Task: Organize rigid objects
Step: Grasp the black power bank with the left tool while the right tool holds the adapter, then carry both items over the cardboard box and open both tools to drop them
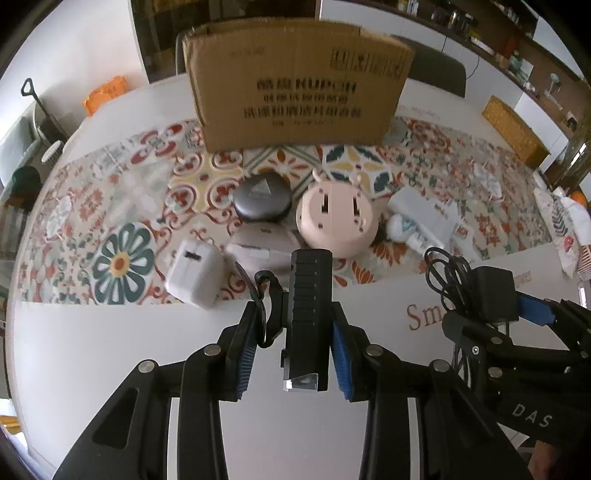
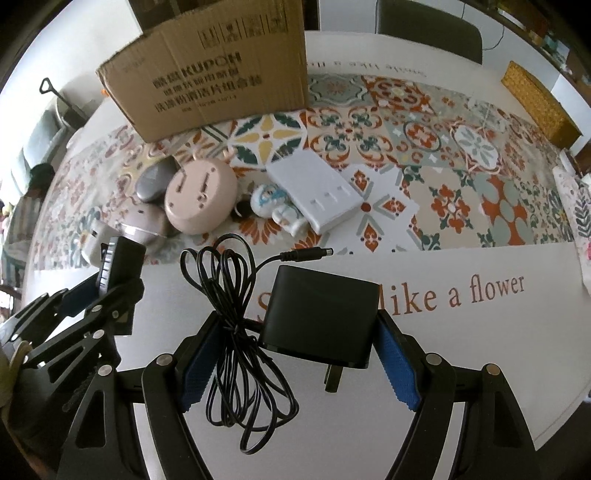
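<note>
My left gripper (image 1: 295, 325) is shut on a black ribbed flashlight-like device (image 1: 309, 310) with a wrist strap (image 1: 266, 306), held above the white table. My right gripper (image 2: 295, 354) is shut on a black power adapter (image 2: 320, 317) with its bundled cable (image 2: 236, 332) hanging at the left finger. Each gripper shows in the other view, the right (image 1: 491, 314) and the left (image 2: 110, 280). A cardboard box (image 1: 295, 88) stands at the back of the patterned mat. Before it lie a dark round case (image 1: 263, 197), a pink round device (image 1: 337, 214) and a white charger (image 1: 194, 271).
A beige pouch (image 1: 258, 247), a white flat box (image 2: 314, 188) and a small white-blue figurine (image 2: 277, 210) lie on the patterned mat (image 2: 443, 177). A woven yellow box (image 2: 535, 99) sits at the far right. A chair (image 2: 428, 26) stands behind the table.
</note>
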Action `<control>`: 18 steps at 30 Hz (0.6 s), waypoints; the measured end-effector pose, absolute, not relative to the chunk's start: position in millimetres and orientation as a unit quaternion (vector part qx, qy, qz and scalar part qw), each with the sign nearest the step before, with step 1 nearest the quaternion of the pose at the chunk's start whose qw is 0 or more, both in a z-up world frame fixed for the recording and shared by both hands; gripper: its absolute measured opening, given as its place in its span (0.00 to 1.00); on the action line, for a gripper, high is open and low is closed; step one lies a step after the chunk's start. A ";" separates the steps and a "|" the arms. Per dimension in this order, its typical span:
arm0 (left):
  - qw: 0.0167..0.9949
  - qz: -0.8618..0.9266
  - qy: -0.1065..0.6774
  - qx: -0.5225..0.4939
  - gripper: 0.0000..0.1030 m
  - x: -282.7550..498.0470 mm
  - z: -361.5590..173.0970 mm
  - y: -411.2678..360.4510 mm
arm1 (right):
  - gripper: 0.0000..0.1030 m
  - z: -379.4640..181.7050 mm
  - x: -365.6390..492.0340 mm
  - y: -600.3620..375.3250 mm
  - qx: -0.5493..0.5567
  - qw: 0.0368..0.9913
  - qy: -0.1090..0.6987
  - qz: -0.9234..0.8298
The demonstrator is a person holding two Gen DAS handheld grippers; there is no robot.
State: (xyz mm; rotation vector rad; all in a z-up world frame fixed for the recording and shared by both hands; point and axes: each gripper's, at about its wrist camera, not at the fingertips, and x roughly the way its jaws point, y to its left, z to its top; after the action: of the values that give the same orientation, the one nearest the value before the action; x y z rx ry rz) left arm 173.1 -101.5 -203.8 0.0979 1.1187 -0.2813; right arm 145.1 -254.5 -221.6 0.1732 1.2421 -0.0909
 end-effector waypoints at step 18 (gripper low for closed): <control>0.889 -0.129 0.439 0.018 0.36 185.2 -106.7 -70.0 | 0.76 -127.2 160.8 -230.5 0.077 0.876 0.475 -0.029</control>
State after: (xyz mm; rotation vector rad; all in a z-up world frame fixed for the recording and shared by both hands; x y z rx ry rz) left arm 185.2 -70.0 -106.7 0.0384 0.9114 -0.2687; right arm 160.8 -230.5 -127.2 0.1605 0.9909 -0.0597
